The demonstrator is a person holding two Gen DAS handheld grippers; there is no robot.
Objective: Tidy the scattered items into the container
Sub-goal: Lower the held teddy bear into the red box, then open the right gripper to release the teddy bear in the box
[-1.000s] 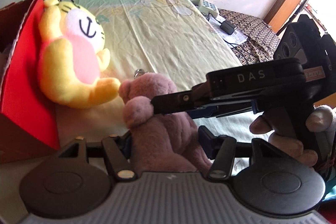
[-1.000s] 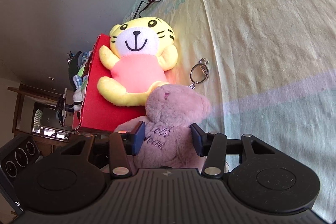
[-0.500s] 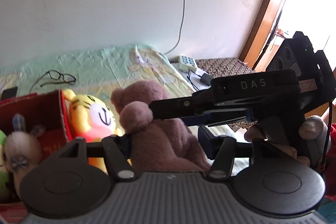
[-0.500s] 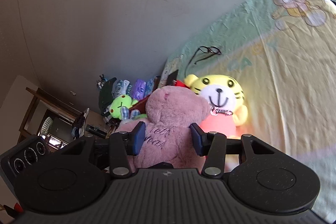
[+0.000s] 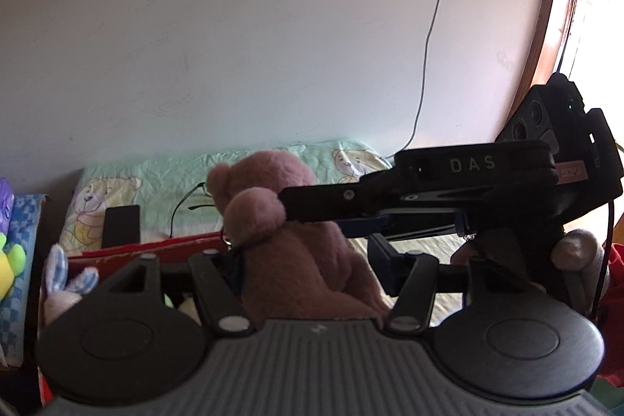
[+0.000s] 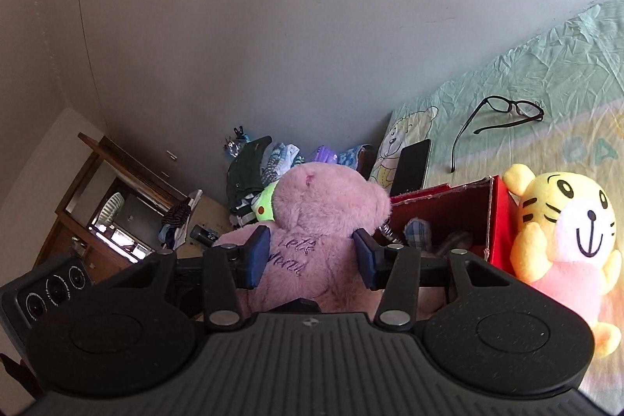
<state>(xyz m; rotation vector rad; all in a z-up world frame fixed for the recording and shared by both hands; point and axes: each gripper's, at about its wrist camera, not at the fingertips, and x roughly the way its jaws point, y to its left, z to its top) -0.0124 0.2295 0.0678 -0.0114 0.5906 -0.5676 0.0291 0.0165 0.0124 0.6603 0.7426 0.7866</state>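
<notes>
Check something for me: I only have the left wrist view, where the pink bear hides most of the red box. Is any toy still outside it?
Observer: Yes. A yellow tiger plush lies on the bed against the red box's outer wall.
Reviewer: Does the right tool really clamp the bear?
Observer: Yes. The right tool has its blue pads pressed into both sides of the pink bear.
Reviewer: Any marking on the bear?
Observer: Purple stitched lettering shows on its body, between those pads.
</notes>
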